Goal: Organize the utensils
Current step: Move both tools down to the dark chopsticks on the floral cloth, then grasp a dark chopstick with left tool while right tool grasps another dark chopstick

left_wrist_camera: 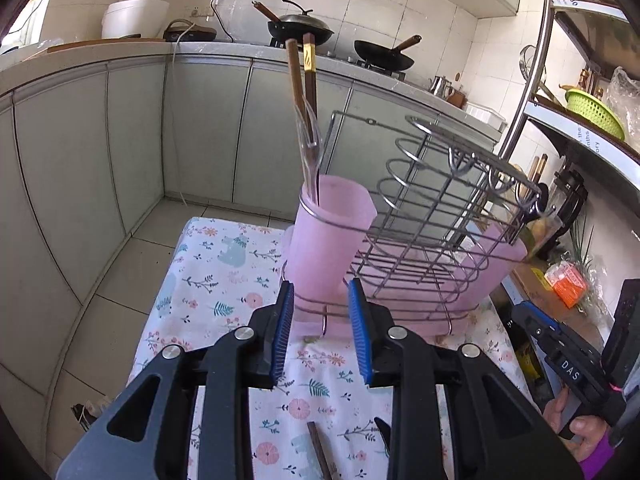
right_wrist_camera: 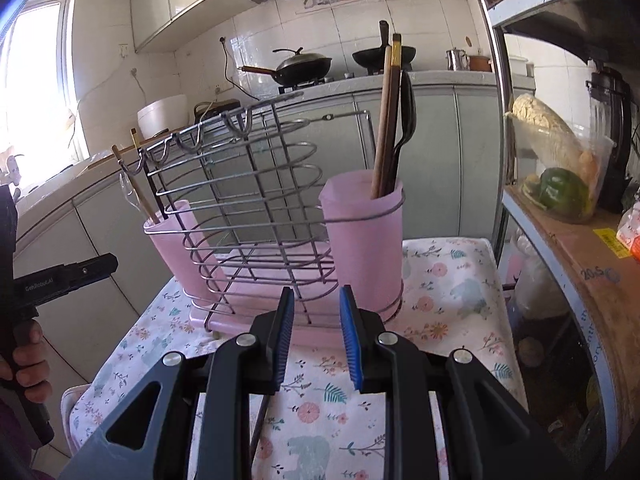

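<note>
A wire utensil rack (left_wrist_camera: 432, 200) with a pink tray stands on the floral cloth (left_wrist_camera: 224, 280). In the left wrist view its near pink cup (left_wrist_camera: 328, 240) holds brown chopsticks (left_wrist_camera: 300, 92) and a clear plastic fork. My left gripper (left_wrist_camera: 320, 284) is open just in front of that cup, nothing between its pads. In the right wrist view the near pink cup (right_wrist_camera: 364, 240) holds chopsticks (right_wrist_camera: 386, 120) and a black spoon (right_wrist_camera: 406, 120). My right gripper (right_wrist_camera: 316, 290) stands open before the rack, holding nothing. A loose chopstick (left_wrist_camera: 320, 456) lies on the cloth under the left gripper.
Cabinets and a counter with woks (left_wrist_camera: 300, 26) run behind the table. A metal shelf unit (right_wrist_camera: 560, 240) with vegetables and boxes stands close on the right. A thin dark stick (right_wrist_camera: 260, 420) lies on the cloth beneath the right gripper. A hand (right_wrist_camera: 28, 356) holds the left gripper's handle.
</note>
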A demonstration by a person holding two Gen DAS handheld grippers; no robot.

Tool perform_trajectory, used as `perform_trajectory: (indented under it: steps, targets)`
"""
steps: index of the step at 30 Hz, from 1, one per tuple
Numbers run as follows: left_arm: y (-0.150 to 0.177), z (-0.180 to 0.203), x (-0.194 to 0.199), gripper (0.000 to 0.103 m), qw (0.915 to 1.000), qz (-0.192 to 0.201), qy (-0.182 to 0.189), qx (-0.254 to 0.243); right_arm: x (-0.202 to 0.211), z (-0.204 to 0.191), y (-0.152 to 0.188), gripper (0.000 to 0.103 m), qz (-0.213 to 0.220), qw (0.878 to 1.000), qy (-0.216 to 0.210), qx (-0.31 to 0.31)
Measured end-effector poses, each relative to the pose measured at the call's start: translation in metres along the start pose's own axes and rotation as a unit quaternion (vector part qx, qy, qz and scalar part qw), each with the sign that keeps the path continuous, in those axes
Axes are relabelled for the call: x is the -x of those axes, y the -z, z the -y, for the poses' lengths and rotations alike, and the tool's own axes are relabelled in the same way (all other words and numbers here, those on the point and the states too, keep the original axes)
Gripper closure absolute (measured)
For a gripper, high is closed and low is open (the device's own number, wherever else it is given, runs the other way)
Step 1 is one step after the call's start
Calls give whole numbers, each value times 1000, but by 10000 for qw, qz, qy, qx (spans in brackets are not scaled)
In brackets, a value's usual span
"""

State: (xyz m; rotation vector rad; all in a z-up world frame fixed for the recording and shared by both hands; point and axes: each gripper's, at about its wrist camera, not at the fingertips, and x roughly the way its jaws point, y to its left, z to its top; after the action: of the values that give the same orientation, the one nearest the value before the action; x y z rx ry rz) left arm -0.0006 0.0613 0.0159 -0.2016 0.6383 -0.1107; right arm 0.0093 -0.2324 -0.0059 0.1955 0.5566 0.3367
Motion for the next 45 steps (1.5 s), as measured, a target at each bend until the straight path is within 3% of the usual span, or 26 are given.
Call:
perform_trajectory:
  steps: [10,21,24,30,38,45]
  targets:
    - [25,3,-3,75,9989,-468,37,-68,-4,-2,11,81,-338,9993,-141,-114]
    - [39,4,-12,75,9923,-1233,96,-104,-20,-8,27,81,-971,9931,-585,-318]
    - [45,-2,-23,75,9866,-1626,94,116,-25,-7,31,81,-1137,9905,-648,-432]
    - [60,-13,-49,77,9668,-2483,124,587,-34,-3,38,81,-1426,9855,-703,-593]
    - [65,-7,-73,80,9546,-2936,-34,509,-49,5,47,81,-1851,9749,-864,-882]
    - [73,-9,-97,89,9429,-3273,-126,605,-65,6,47,81,-2307,9614,-1086,-1039]
